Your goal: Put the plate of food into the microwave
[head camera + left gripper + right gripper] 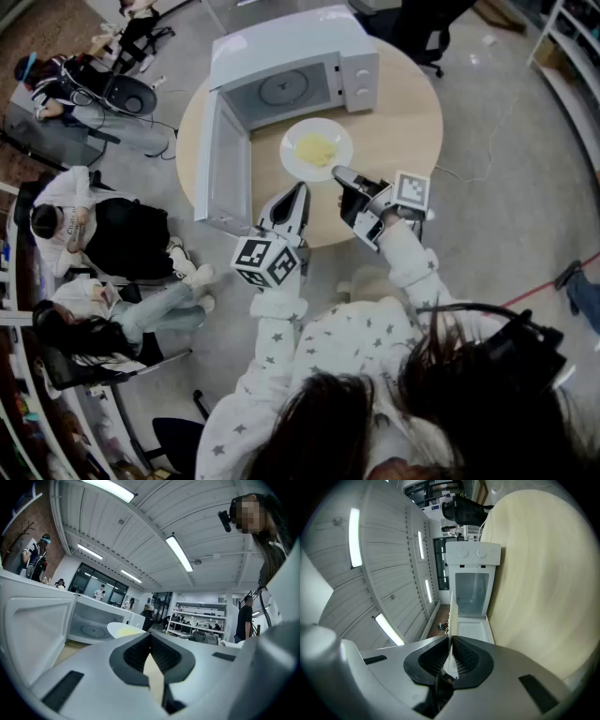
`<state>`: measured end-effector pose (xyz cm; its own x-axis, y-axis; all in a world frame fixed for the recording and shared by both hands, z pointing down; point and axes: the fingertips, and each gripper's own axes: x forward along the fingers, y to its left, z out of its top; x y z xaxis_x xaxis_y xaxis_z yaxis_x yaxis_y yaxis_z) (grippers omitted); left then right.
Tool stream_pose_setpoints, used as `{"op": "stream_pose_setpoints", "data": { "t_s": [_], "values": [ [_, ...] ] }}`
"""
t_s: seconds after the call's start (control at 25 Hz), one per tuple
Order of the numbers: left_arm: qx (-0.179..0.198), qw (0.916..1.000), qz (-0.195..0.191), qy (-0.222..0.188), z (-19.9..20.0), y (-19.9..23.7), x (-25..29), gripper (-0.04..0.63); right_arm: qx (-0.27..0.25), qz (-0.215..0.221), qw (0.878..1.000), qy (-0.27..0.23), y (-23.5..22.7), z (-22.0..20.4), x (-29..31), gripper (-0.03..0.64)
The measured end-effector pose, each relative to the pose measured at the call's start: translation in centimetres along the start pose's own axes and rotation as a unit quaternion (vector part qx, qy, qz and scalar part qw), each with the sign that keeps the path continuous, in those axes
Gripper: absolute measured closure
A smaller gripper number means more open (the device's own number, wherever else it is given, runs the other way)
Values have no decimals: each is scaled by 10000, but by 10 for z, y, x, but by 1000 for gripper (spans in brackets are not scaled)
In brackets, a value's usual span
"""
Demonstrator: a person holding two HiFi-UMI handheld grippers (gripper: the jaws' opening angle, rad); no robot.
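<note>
- In the head view I have the plate (291, 156) on the round table (408, 112), at 6 o'clock from the microwave (291, 56) and just outside its mouth, with the yellow food (316, 148) in the middle of it.
- The microwave door (222, 164) stands swung wide open, running out to 7 o'clock from the oven cavity.
- My right gripper (339, 174) comes in at the plate's 5 o'clock. In the right gripper view its 2 jaws (451, 641) are pinched on the plate's thin white rim (451, 616), which runs edge-on between the pads — a firm hold on the rim.
- Whether the plate sits on the table or hangs just clear of it, I can't tell from here.
- My left gripper (300, 190) sits at the plate's 7 o'clock, near it but apart, over the table edge beside the door.
- In the left gripper view its jaws (150, 637) meet at the tips with nothing between them — the plate (117, 629) and the open oven (93, 620) lie ahead at 11 o'clock.
</note>
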<state>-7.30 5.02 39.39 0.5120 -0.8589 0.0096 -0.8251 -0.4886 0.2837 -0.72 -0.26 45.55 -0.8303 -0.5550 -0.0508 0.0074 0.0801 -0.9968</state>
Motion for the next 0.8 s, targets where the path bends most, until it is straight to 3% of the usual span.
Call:
{"op": "stream_pose_setpoints", "data": {
  "t_s": [0.4,0.64,0.8],
  "values": [
    [-175,9998,2,-74,-11,10,13,594,114,-33,9999,62,-12,8,11,595],
    [-239,9995,185,-99,3,44,48,594,136,-97,9996,223,-13,41,52,595],
    [-353,9989,299,-122,9,71,76,594,82,-393,9987,324,-26,68,81,595]
  ]
}}
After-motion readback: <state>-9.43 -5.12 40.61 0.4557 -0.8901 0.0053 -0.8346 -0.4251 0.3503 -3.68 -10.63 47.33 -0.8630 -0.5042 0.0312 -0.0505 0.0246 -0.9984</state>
